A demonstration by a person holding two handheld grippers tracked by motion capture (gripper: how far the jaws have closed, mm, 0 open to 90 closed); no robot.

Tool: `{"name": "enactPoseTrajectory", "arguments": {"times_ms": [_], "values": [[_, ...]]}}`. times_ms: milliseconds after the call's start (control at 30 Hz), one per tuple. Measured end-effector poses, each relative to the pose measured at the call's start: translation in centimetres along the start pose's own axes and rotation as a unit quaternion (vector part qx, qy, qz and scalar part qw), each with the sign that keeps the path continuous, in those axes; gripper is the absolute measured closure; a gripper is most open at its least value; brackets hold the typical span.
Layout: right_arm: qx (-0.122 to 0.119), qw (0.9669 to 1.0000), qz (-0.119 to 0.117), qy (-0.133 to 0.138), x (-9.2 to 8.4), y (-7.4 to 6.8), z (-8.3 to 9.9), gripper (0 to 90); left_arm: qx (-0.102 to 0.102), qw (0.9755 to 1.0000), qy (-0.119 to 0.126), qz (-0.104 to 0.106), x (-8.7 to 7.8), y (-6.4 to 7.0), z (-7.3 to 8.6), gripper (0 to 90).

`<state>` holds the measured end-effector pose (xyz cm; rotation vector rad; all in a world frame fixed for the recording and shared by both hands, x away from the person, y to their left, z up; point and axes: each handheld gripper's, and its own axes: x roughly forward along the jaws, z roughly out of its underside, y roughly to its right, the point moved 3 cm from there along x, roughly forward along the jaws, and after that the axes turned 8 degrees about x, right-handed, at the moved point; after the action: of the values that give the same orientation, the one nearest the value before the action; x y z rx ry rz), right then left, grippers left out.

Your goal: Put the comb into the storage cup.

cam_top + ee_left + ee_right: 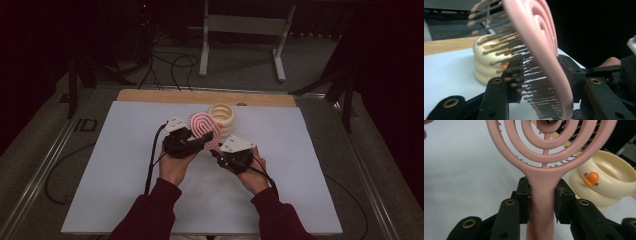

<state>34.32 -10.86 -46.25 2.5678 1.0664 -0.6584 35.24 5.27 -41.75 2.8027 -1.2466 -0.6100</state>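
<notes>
The pink brush (204, 128) is held up above the middle of the white surface (125, 165), just near of the cream ring stack (223, 117), which stands on the far part of the surface. The right gripper (542, 200) pinches the brush's handle (541, 202) from both sides. The left gripper (540, 75) grips the brush's head, one jaw in among the bristles (534, 82) and the other against the smooth back.

Dark red sleeves (150, 215); black claws (197, 141) with brass-ringed screw holes, grey plates, black cables.
</notes>
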Motion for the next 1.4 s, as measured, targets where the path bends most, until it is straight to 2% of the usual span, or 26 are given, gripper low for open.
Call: {"name": "enactPoseTrajectory", "arguments": {"times_ms": [133, 233, 300, 400, 600, 700, 833, 867, 900, 967, 1033, 1100, 1133, 1167, 1400], "values": [[0.007, 1.0000, 0.001, 0.001, 0.1, 0.1, 0.0, 68.8, 0.006, 0.9999, 0.005, 0.007, 0.1, 0.5, -0.2, 62.3], [0.004, 1.0000, 0.000, 0.002, 0.2, 0.2, -0.1, 67.4, 0.012, 0.9998, 0.007, 0.011, 0.2, 0.7, -0.4, 63.3], [0.013, 0.9999, 0.002, 0.005, 0.2, 0.1, -0.1, 65.9, 0.014, 0.9998, 0.007, 0.009, 0.3, 0.9, -0.5, 63.6], [0.009, 1.0000, 0.000, 0.003, 0.2, 0.2, -0.1, 62.6, 0.018, 0.9997, 0.010, 0.009, 0.3, 0.9, -0.7, 63.9], [0.010, 0.9999, -0.003, 0.000, 0.3, 0.4, -0.1, 59.1, 0.019, 0.9997, 0.007, 0.012, 0.4, 0.6, -0.6, 64.1], [0.020, 0.9998, -0.006, 0.003, 0.2, 0.3, -0.1, 56.1, 0.019, 0.9997, 0.010, 0.013, 0.4, 0.5, -0.7, 64.1], [0.014, 0.9998, -0.012, 0.002, -0.1, 0.4, -0.1, 52.5, 0.017, 0.9997, 0.013, 0.010, 0.3, 0.4, -0.8, 64.1], [0.022, 0.9997, -0.012, 0.004, -0.1, 0.4, -0.1, 51.2, 0.017, 0.9997, 0.013, 0.010, 0.3, 0.4, -0.8, 64.2], [0.017, 0.9998, -0.013, 0.003, -0.2, 0.5, 0.0, 50.8, 0.017, 0.9997, 0.013, 0.011, 0.2, 0.3, -0.8, 64.2], [0.027, 0.9995, -0.014, 0.006, -0.3, 0.5, 0.0, 48.1, 0.019, 0.9997, 0.013, 0.009, 0.2, 0.2, -0.8, 64.2], [0.027, 0.9994, -0.019, 0.002, -0.4, 0.7, 0.1, 46.2, 0.020, 0.9997, 0.013, 0.009, 0.2, 0.1, -0.8, 64.2], [0.041, 0.9989, -0.022, 0.002, -0.5, 0.8, 0.2, 42.8, 0.019, 0.9997, 0.013, 0.009, 0.2, 0.1, -0.8, 64.2], [0.035, 0.9991, -0.024, 0.001, -0.6, 0.9, 0.3, 41.6, 0.019, 0.9997, 0.013, 0.009, 0.1, 0.0, -0.8, 64.2], [0.044, 0.9987, -0.024, 0.002, -0.7, 0.9, 0.4, 40.3, 0.019, 0.9997, 0.014, 0.008, 0.1, -0.1, -0.8, 64.2], [0.050, 0.9987, -0.011, -0.003, -1.1, 1.3, 1.3, 33.7, 0.016, 0.9997, 0.016, 0.006, 0.1, -0.5, -1.0, 64.2]]}}
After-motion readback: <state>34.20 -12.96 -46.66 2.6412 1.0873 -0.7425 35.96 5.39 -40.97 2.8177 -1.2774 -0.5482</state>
